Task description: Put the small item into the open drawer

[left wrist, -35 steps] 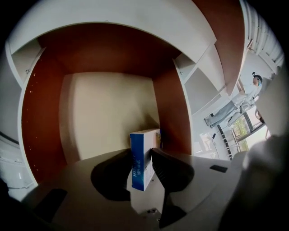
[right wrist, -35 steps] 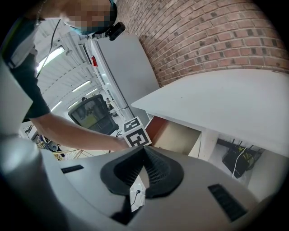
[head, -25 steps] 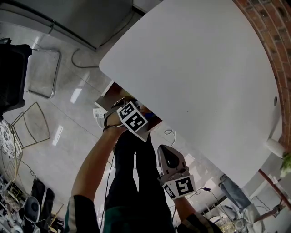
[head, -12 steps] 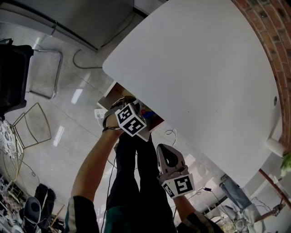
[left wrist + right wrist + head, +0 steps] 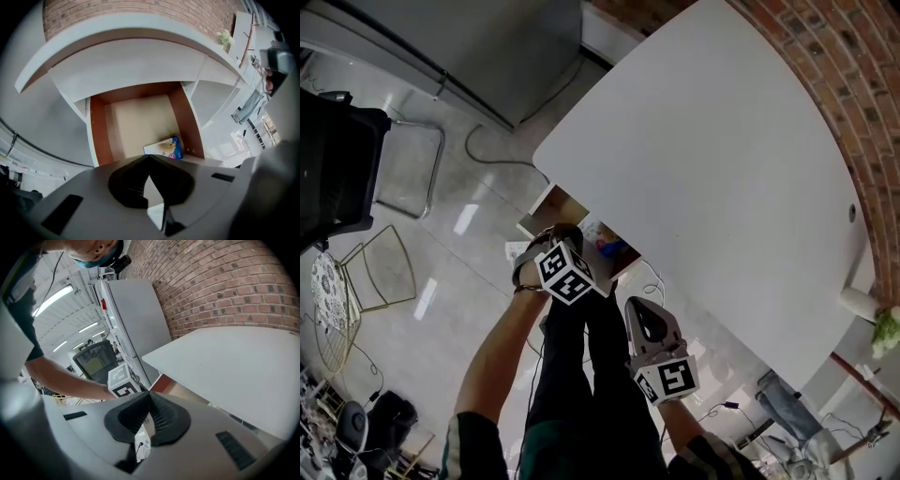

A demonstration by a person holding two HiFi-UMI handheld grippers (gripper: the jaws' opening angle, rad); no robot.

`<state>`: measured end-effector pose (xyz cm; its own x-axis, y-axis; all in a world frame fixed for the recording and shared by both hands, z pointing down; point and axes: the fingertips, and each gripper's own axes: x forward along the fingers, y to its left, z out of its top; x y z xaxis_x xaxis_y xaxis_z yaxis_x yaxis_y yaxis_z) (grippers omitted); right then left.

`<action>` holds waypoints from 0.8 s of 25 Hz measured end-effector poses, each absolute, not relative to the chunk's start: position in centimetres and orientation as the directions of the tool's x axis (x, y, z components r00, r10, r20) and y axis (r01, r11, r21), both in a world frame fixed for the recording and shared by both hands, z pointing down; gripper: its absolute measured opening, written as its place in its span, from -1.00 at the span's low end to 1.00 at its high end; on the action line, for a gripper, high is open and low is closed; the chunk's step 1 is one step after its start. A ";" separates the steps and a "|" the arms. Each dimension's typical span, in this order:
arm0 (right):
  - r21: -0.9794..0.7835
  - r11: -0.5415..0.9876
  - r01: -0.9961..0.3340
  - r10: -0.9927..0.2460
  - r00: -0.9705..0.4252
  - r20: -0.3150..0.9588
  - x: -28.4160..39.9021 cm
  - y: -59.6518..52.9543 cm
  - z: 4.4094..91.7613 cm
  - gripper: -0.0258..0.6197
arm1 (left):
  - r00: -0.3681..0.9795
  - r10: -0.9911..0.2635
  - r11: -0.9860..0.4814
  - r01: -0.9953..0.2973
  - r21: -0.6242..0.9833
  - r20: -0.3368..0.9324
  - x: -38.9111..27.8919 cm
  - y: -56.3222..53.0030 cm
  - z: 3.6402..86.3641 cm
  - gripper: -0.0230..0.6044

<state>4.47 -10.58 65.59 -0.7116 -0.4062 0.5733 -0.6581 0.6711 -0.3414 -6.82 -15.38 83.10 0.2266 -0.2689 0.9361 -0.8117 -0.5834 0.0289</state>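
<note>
The left tongs (image 5: 150,156) have just clenched shut on nothing, above the small blue-and-white packet (image 5: 164,147) lying by the right wall of the open drawer (image 5: 96,136). Its print is unreadable. In the head view, the white worktop (image 5: 712,169) hides most of the drawer. The left tongs point steeply down. The right tongs (image 5: 150,393), clenched and empty, slant less.

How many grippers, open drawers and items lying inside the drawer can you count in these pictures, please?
Grippers: 2, the left gripper, whose jaws have just closed on nothing, and the right gripper
Open drawers: 1, the drawer under the white table
Items in it: 1, a blue and white packet
Total: 4
</note>
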 end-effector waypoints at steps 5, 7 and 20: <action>-0.340 0.664 -0.667 -0.415 -0.706 0.574 4.2 -11.1 64.4 -0.84 | 0.224 -0.298 -0.564 -0.825 0.018 0.928 -7.5 -15.4 79.3 -0.88; -0.346 0.657 -0.670 -0.413 -0.704 0.578 4.1 -11.3 63.7 -0.84 | 0.227 -0.310 -0.553 -0.833 0.019 0.923 -7.5 -15.3 77.8 -0.88; -0.329 0.684 -0.650 -0.438 -0.728 0.527 3.5 -14.7 55.3 -0.84 | 0.256 -0.423 -0.507 -0.862 0.007 0.869 -6.5 -14.8 65.9 -0.88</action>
<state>3.53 -14.66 55.28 -0.7281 -0.4384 0.5270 -0.6505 0.6845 -0.3292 -6.52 -14.79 65.86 0.2560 -0.4227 0.8694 -0.8619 -0.5071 0.0073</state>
